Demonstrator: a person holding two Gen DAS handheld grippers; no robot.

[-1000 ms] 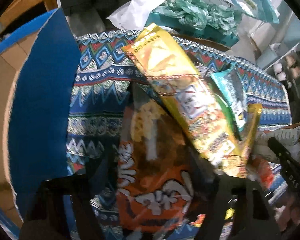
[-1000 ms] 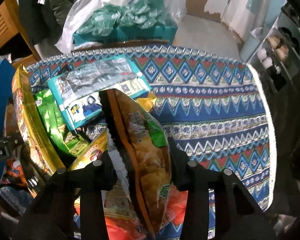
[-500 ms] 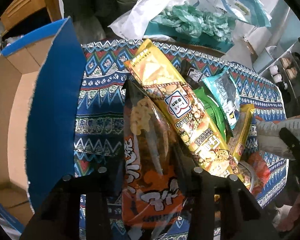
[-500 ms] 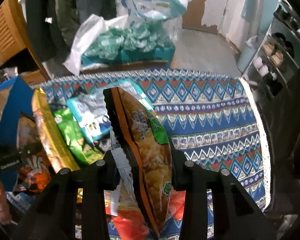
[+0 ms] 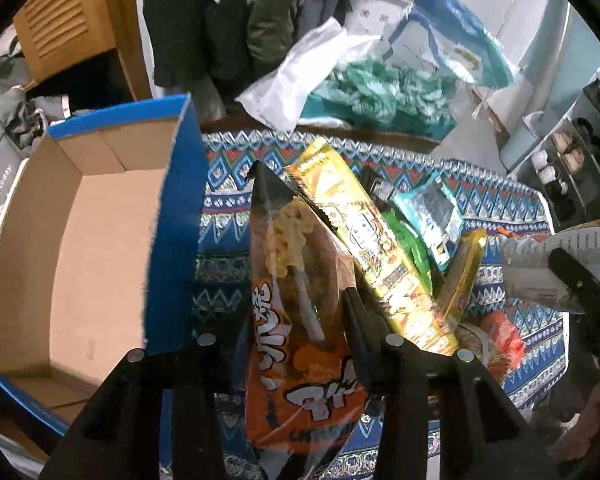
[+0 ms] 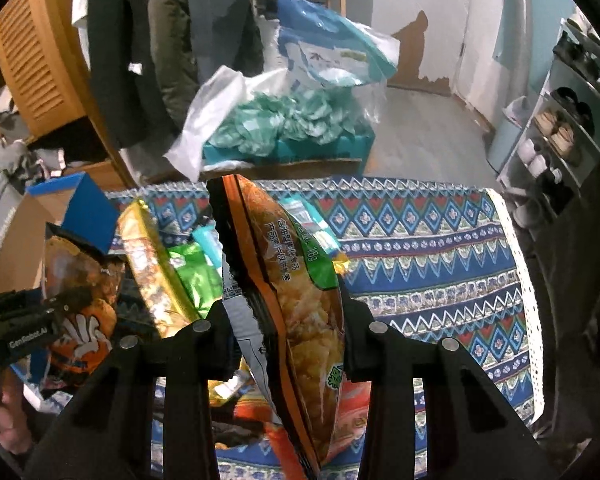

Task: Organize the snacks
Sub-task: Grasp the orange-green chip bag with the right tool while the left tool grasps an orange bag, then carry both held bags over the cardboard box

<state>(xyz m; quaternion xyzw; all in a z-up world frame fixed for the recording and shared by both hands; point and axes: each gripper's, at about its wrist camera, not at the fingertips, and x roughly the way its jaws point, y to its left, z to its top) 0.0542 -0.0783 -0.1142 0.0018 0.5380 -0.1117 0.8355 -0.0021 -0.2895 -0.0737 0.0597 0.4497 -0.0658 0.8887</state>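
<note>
left wrist view is taken close behind the left gripper [image 5: 296,320], tilted down over the patterned cloth [image 5: 228,216], w/ the blue box [image 5: 172,240] at left. right wrist view is taken close behind the right gripper [image 6: 286,320], aimed across the same cloth. shared: yellow packet [image 5: 364,240], box, teal bags [image 6: 292,124].

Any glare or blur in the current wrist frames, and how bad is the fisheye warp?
Left wrist: glare on the yellow snack pack; held orange bag sharp; cardboard box bowed. Right wrist: held chip bag sharp; tablecloth edge curves near the rim; black vignette in the corners of both views.
</note>
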